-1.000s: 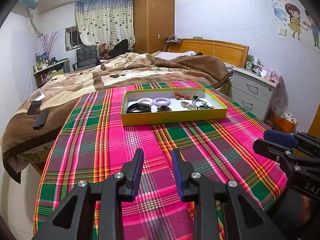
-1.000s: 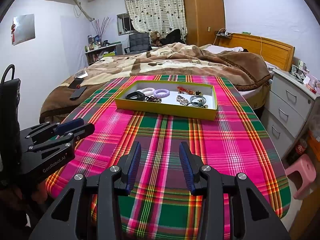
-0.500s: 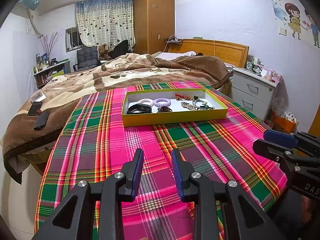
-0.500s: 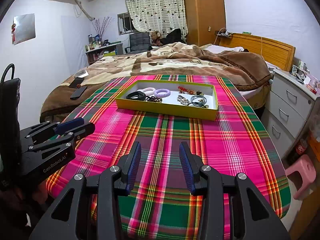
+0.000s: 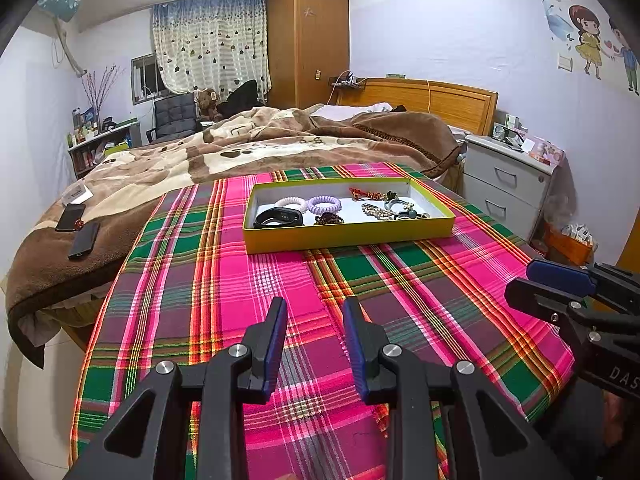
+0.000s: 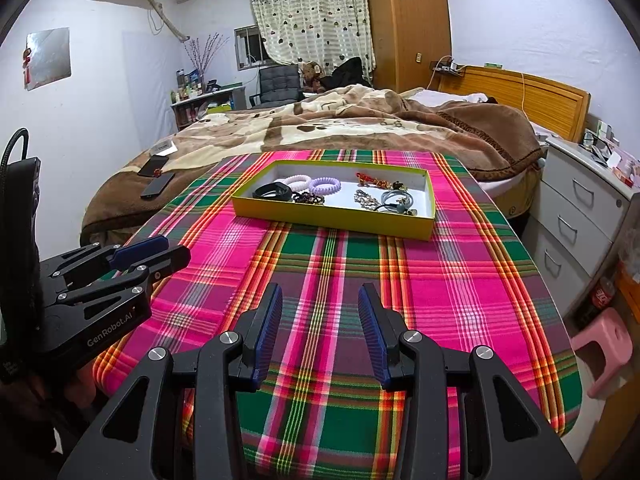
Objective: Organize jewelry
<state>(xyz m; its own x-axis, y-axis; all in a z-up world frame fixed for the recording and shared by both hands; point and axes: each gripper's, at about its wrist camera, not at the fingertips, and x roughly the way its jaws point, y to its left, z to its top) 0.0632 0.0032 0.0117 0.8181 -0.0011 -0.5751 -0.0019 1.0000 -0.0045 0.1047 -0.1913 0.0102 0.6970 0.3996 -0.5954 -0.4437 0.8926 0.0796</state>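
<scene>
Yellow tray (image 5: pixel 348 236) on the plaid tablecloth (image 5: pixel 280 280), well ahead of both grippers, long axis running left to right across the view, far end toward the bed (image 5: pixel 260 140). Inside: black band (image 5: pixel 278 217) at left, white coil (image 5: pixel 291 202) and purple coil (image 5: pixel 324 204) beside it, chains (image 5: pixel 376 211) at right. Left gripper (image 5: pixel 315 312) low over cloth, jaws parted, empty. Right gripper (image 6: pixel 320 300) likewise, jaws wider apart, holding nothing.
</scene>
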